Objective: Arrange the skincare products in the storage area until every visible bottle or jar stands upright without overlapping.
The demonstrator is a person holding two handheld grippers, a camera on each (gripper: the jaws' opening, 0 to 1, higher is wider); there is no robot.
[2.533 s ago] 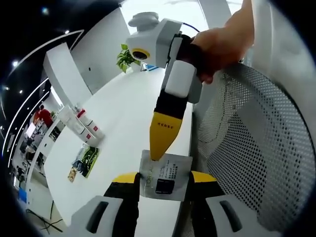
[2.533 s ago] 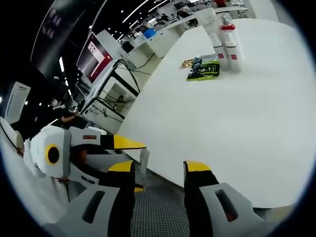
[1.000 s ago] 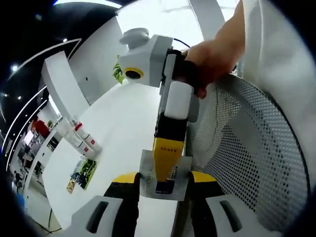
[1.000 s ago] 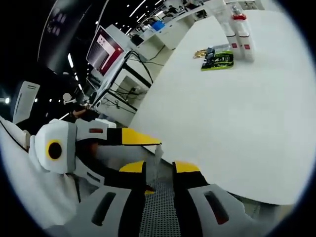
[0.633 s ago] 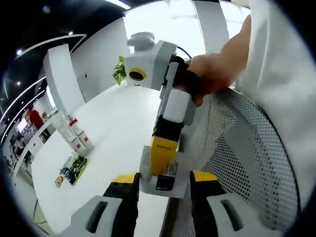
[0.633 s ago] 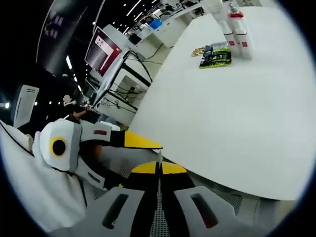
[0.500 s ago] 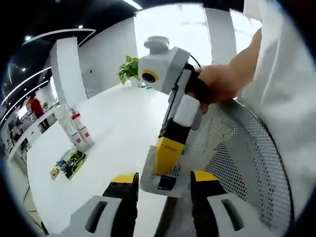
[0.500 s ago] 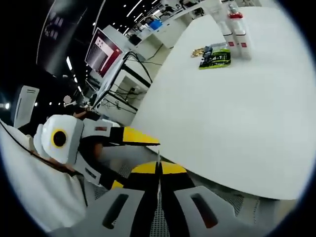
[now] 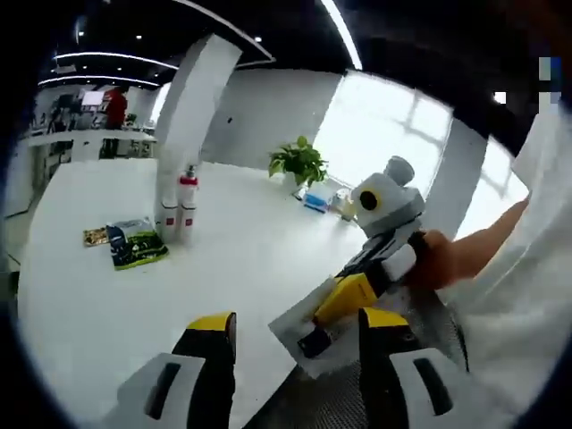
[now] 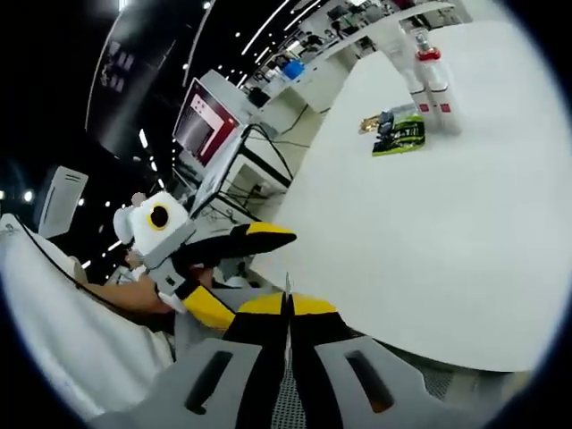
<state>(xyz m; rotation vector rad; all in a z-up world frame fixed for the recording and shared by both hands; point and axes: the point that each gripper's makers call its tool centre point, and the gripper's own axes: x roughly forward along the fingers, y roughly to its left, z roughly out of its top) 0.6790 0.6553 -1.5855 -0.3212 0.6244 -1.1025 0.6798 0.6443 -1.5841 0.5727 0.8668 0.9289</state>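
The right tool (image 10: 288, 323), clamped on a thin silver sachet (image 9: 295, 323) just off the white counter's (image 9: 80, 304) edge, could let it slide or flop (the left tool (image 9: 295, 326) is spread apart), well apart from the two upright bottles (image 9: 179, 210) and green packet (image 9: 136, 243).

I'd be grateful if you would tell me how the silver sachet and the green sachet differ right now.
The silver sachet is pinched in the right gripper, whose jaws are shut on it; the green sachet lies flat and untouched on the white table. The silver sachet sits at the table's near edge, while the green sachet lies farther off beside the red-capped bottles. Both are flat packets.
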